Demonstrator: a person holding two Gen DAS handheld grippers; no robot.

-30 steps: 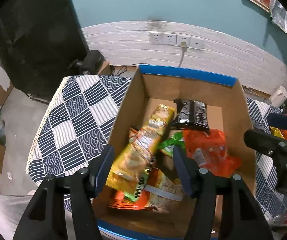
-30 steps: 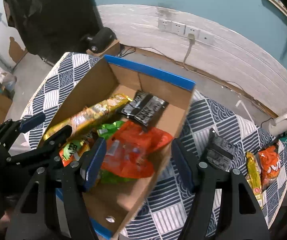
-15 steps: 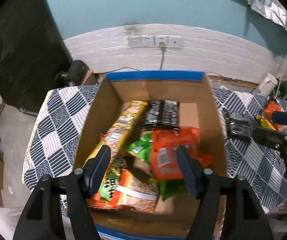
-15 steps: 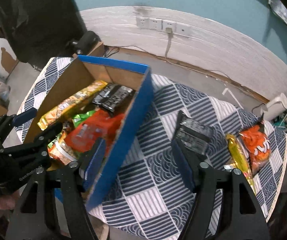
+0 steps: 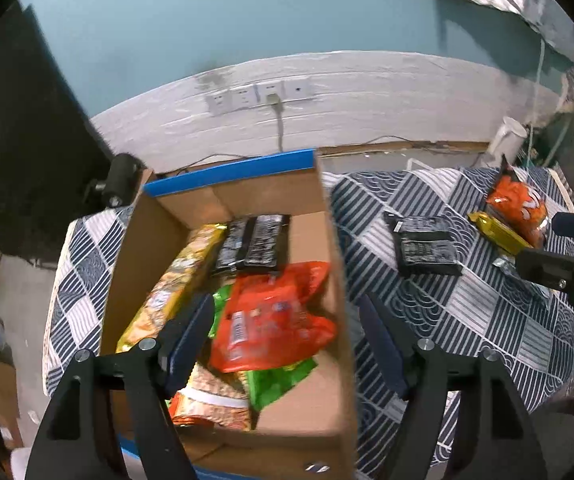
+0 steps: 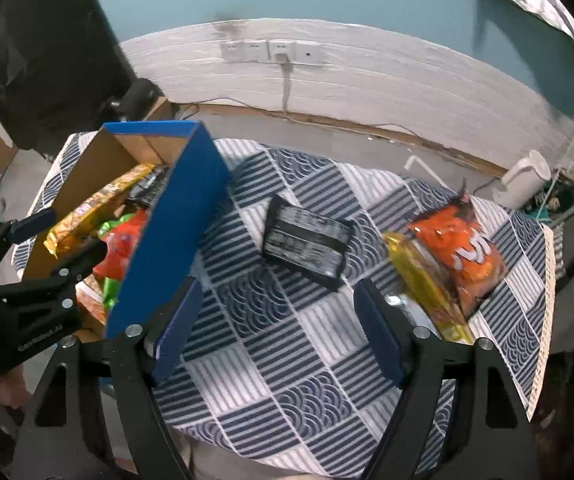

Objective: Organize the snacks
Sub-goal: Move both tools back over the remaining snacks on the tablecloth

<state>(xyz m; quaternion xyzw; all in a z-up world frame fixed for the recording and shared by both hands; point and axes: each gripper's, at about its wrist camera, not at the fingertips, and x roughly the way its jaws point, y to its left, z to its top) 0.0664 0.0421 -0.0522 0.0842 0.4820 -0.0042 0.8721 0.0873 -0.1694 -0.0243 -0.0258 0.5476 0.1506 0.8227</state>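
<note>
- I hold the right gripper (image 6: pixel 277 330) above the checked worktop (image 6: pixel 287 344), jaws spread wide and holding nothing.
- The left gripper (image 5: pixel 287 344) hovers over the box (image 5: pixel 335 280), jaws also spread and empty; one jaw is above the snacks inside, the other outside the box wall.
- Three snacks lie loose on the worktop: a black pack (image 6: pixel 307 242) just ahead of my right gripper, then a yellow bar (image 6: pixel 427 284) and an orange bag (image 6: pixel 459 256) touching each other near the far edge.
- The black pack looks flat, light and fairly stiff, with a slick wrapper; I would pinch it across its short width, near the middle.
- The orange bag looks puffed and crushable, its contents likely brittle; a crimped end seam seems the safer hold.
</note>
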